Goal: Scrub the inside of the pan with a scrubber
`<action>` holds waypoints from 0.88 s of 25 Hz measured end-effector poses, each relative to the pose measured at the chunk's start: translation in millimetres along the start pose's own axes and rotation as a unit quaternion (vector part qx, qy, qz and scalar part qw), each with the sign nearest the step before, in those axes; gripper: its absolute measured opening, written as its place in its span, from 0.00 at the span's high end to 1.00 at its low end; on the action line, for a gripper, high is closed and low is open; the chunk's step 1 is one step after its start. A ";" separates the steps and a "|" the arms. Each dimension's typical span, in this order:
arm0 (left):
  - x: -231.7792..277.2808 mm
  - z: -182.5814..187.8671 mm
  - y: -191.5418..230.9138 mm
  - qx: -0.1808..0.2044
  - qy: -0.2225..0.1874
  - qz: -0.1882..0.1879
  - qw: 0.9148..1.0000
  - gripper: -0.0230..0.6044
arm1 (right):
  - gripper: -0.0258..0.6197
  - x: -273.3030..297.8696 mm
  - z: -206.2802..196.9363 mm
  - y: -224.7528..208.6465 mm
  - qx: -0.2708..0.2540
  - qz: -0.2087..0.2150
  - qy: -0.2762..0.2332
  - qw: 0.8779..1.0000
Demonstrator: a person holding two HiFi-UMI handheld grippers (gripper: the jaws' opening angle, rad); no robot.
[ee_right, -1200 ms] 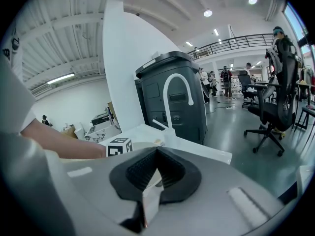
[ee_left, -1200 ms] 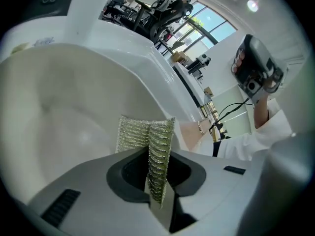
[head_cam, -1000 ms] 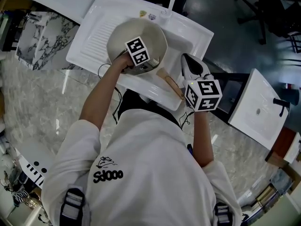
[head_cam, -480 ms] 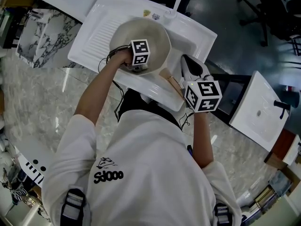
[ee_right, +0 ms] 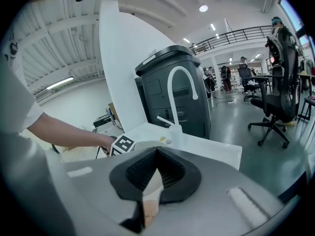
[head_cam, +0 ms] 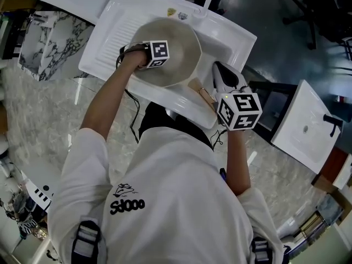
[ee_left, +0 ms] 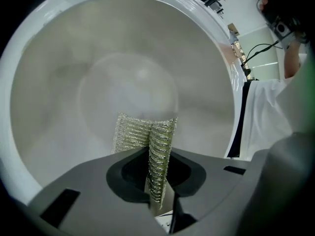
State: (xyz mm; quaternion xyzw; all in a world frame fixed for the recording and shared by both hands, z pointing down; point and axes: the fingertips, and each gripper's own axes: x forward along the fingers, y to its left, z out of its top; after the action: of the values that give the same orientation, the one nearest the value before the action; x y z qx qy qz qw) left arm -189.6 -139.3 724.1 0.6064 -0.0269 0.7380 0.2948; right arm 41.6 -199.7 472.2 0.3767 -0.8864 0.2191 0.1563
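Our left gripper [ee_left: 156,156] pinches the scrubber [ee_left: 132,131] inside the pan [ee_left: 54,92]; our right gripper [ee_right: 155,173] clamps its handle [ee_right: 148,213]. Scrubbing seems midway, though the inside already looks clean.

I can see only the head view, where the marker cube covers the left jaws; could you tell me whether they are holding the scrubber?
Observer: Yes, the left gripper has its jaws shut on a folded metal-mesh scrubber.
Operator: Is it reaching the pan?
Observer: Its free end appears to lie against the pale inner wall of the pan, near the flat bottom.
Operator: And the right jaws?
Observer: The right gripper is shut on the pan's wooden handle.
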 end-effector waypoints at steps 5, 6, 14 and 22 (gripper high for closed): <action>-11.8 -6.1 37.2 -0.011 0.011 0.074 0.997 0.86 | 0.95 3.7 -1.0 -0.6 0.001 0.001 0.003 1.000; -14.4 -6.8 43.6 -0.018 0.012 0.082 0.996 0.86 | 0.94 4.4 -0.8 -0.5 -0.002 0.000 0.004 1.000; -40.5 -17.8 66.1 -0.023 0.043 0.113 0.992 0.86 | 0.94 6.6 0.9 0.6 -0.007 0.002 0.003 1.000; -36.1 -39.8 32.8 -0.004 0.084 0.033 0.996 0.86 | 0.94 6.4 2.5 3.0 -0.008 0.008 0.002 1.000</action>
State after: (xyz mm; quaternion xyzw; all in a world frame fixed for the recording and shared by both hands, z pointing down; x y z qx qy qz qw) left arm -236.7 -165.1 691.2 0.5399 -0.0254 0.7955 0.2739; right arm 34.9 -202.9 472.1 0.3681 -0.8906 0.2141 0.1596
